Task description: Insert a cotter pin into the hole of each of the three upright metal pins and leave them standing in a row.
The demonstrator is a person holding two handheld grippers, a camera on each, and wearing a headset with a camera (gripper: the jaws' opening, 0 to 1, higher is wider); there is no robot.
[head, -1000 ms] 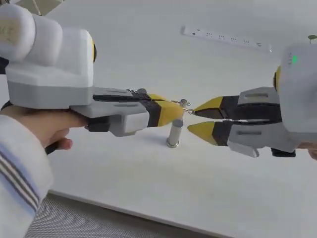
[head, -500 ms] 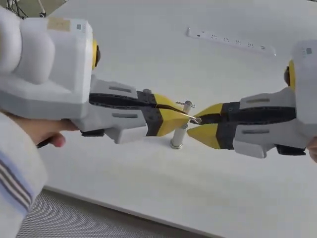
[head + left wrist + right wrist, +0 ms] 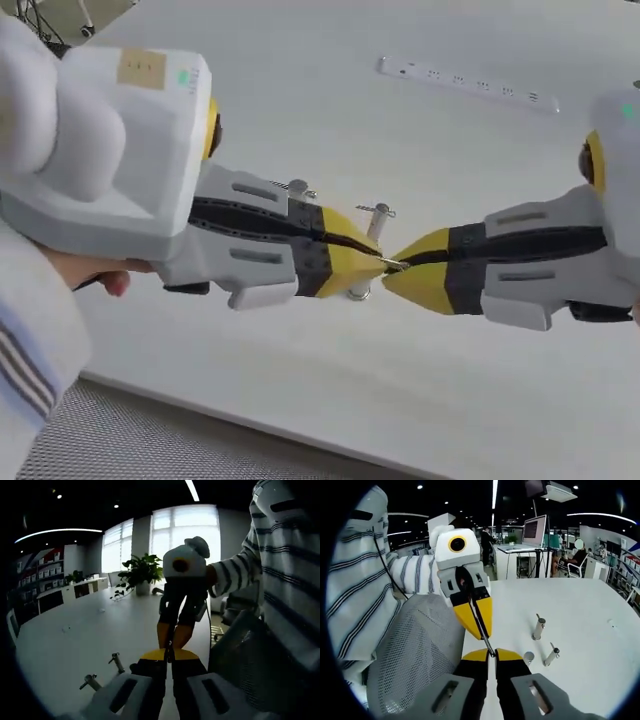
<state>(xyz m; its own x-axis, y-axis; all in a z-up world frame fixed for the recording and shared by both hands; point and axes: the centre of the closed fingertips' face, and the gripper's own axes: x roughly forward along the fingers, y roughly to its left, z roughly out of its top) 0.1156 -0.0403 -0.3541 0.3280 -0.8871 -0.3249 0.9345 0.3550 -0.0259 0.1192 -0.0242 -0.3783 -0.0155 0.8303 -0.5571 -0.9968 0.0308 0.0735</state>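
My left gripper (image 3: 376,260) and right gripper (image 3: 394,269) meet tip to tip above the white table (image 3: 300,90), both shut on one thin cotter pin (image 3: 481,626). The wire runs along the left gripper's jaws into the right gripper's tips (image 3: 495,654). Directly below the tips stands one metal pin (image 3: 357,292), mostly hidden; from the right gripper view its bare top (image 3: 528,656) shows. Two more upright metal pins (image 3: 297,187) (image 3: 378,212) stand behind, each with a cotter pin through its head. The left gripper view shows those two (image 3: 117,661) (image 3: 90,680) beside its jaws (image 3: 170,656).
A white power strip (image 3: 465,80) lies at the far side of the table. The table's near edge (image 3: 250,420) runs just below the grippers, with a grey mesh chair (image 3: 130,445) under it. A striped sleeve (image 3: 30,370) is at the lower left.
The right gripper was open one second ago; it has come in and shut on the end of the cotter pin that the left gripper holds. Both tips now sit lower, over the nearest metal pin.
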